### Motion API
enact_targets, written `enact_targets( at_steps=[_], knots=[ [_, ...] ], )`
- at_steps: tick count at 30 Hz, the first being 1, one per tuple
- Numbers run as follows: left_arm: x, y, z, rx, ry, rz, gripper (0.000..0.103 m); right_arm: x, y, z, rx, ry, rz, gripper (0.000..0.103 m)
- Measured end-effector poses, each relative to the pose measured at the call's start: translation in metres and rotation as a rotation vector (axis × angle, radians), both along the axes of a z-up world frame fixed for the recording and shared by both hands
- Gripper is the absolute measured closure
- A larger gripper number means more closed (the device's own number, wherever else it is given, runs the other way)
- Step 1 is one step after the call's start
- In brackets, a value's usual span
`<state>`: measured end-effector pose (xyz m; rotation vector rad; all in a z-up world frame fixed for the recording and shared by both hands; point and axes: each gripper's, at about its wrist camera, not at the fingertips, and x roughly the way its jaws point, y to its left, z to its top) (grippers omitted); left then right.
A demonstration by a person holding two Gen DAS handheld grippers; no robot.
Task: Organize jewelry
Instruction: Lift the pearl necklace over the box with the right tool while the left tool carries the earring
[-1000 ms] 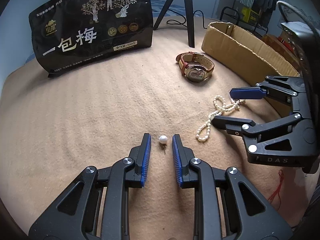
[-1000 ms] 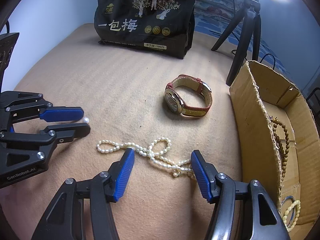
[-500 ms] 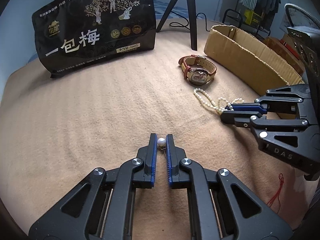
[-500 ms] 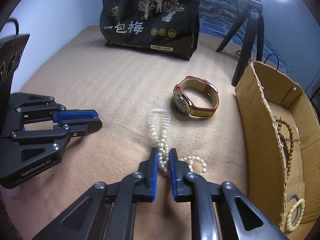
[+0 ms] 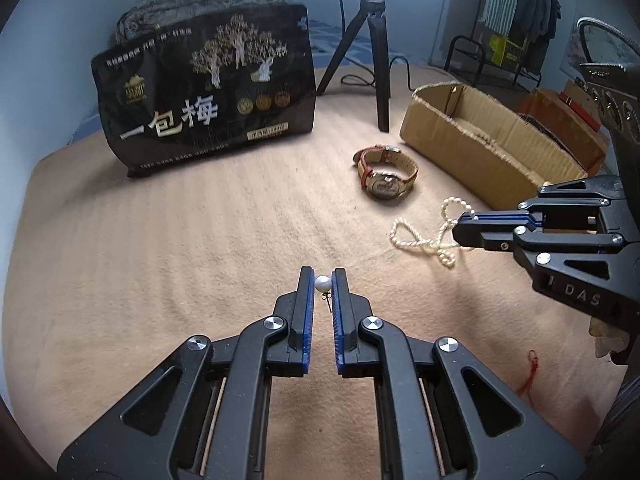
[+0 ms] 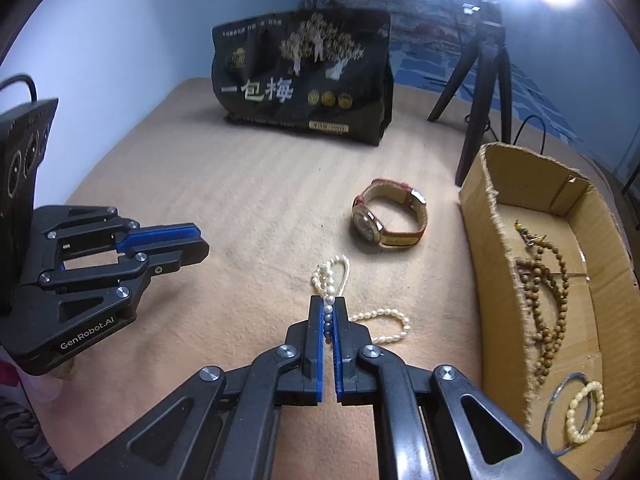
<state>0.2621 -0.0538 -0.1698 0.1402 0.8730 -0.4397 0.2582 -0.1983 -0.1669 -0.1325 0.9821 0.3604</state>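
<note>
I've got left gripper [image 5: 322,280] clamped on pearl earring [image 5: 322,283] at frame centre; right gripper [image 6: 329,308] pinching pearl necklace [image 6: 332,276].

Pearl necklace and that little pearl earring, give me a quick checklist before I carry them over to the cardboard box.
1. Left gripper shut on pearl earring: ok.
2. Right gripper shut on pearl necklace: ok.
3. Necklace fully off the blanket: not ok, loops trail on it.
4. Cardboard box has bare floor: ok.
5. Watch clear of the necklace: ok, apart.
6. Earring grip firm: cannot tell.
</note>
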Motion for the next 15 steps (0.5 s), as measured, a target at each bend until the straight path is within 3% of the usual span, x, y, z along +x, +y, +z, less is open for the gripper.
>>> enact_targets(
  at_steps=[15],
  knots=[
    [-0.034, -0.021, 0.065, -0.048, -0.098, -0.012, 0.097, -0.032, -0.025, 0.086, 0.110, -0.143, -0.052, 0.102]
  ],
)
